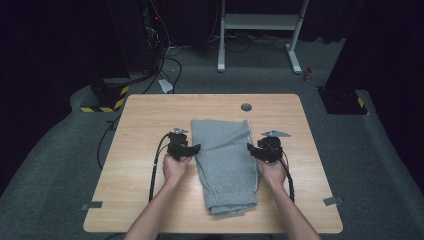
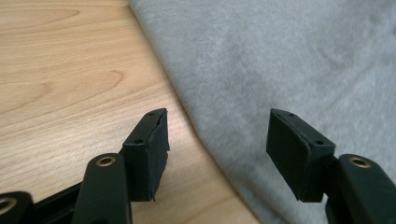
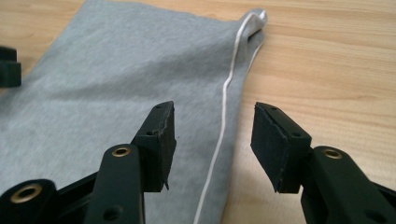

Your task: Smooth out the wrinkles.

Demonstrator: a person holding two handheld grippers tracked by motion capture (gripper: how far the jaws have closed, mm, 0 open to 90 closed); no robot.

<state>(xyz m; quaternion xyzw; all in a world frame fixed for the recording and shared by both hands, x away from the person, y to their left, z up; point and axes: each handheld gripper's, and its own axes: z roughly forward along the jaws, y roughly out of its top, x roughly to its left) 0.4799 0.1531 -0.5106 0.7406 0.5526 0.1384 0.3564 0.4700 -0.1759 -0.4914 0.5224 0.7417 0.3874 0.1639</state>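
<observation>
**One folded grey garment, two grippers at its edges**

One table, light wood, with one small grey round cap near its far edge. Two grey tape strips on the floor by the near corners, one to each side.

One garment, grey, soft knit, folded into a long panel. It lies on the middle of the table, lengthwise from far edge toward the person. Near end shows a gathered, ribbed band. One thin white stripe runs down its right side, close to the edge, ending at the far corner in a small loop or fold; cannot tell which. Surface mostly flat, faint creases.

Two hands, two grippers.

Left gripper: at the garment's left edge, about halfway along. Jaws wide apart, nothing pinched. In the left gripper view one jaw stands over bare wood, the other over cloth, with the edge passing between them.

Right gripper: at the right edge, opposite the left. Jaws apart, gripping nothing. In the right gripper view the stripe and the cloth's edge run through the gap, one jaw over cloth, the other over wood.
</observation>
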